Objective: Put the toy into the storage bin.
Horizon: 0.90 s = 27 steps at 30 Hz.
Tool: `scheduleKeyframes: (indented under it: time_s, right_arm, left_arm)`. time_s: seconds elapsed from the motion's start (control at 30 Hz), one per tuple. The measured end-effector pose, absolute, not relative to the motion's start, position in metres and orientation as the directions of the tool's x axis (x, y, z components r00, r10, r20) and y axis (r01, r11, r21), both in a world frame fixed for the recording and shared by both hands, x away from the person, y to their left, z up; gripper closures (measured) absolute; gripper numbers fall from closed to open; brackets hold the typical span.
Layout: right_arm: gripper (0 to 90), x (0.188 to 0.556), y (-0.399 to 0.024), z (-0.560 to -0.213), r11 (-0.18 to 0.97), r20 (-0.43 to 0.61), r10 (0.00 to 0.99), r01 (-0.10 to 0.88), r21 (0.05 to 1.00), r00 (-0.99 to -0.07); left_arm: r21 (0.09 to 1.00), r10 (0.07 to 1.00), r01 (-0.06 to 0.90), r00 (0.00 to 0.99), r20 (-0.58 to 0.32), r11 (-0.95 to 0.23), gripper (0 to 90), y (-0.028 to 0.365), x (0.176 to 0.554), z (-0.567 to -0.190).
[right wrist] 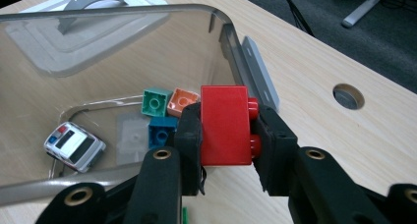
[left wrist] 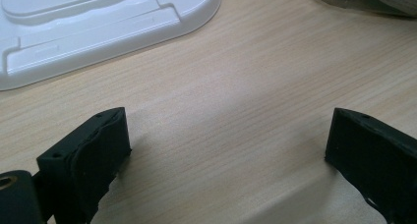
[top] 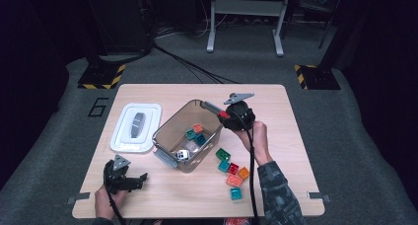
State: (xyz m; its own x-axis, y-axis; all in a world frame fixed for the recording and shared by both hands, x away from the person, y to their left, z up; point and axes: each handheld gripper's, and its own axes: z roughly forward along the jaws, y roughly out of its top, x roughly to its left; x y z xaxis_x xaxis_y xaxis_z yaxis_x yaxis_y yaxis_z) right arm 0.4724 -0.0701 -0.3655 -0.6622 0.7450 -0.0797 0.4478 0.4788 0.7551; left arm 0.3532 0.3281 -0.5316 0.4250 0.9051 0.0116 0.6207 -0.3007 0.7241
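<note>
the right tongs (right wrist: 226,130) clamp a red brick (right wrist: 225,125) at frame centre over the clear bin (right wrist: 147,17), ready for dropping; the left tongs (left wrist: 226,150) rest apart on the surface (left wrist: 236,76).

Left hand-held gripper (top: 132,181) lies low, jaws wide apart; right hand-held gripper (top: 224,114) is raised, jaws clamped.

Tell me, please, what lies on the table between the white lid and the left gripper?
Nothing: in the left gripper view, bare wood stretches from the white lid to the open left gripper.
</note>
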Motion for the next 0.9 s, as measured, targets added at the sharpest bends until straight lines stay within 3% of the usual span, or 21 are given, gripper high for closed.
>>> scheduleKeyframes:
  time_s: [0.33, 0.67, 0.9]
  right_arm:
    - [67.2, 0.490, -0.045, -0.377, 0.540, -0.076, 0.705, 0.465, 0.702, -0.705]
    - [66.6, 0.492, -0.046, -0.383, 0.571, -0.080, 0.701, 0.491, 0.657, -0.708]
    - [59.4, 0.489, -0.046, -0.381, 0.576, -0.095, 0.705, 0.489, 0.655, -0.702]
  left_arm:
    - [0.722, 0.905, 0.623, 0.426, 0.007, -0.300, 3.0, 0.328, 0.353, -0.532]
    - [0.720, 0.903, 0.625, 0.429, 0.006, -0.302, 3.0, 0.328, 0.353, -0.531]
    - [0.721, 0.904, 0.624, 0.428, 0.008, -0.302, 3.0, 0.328, 0.353, -0.531]
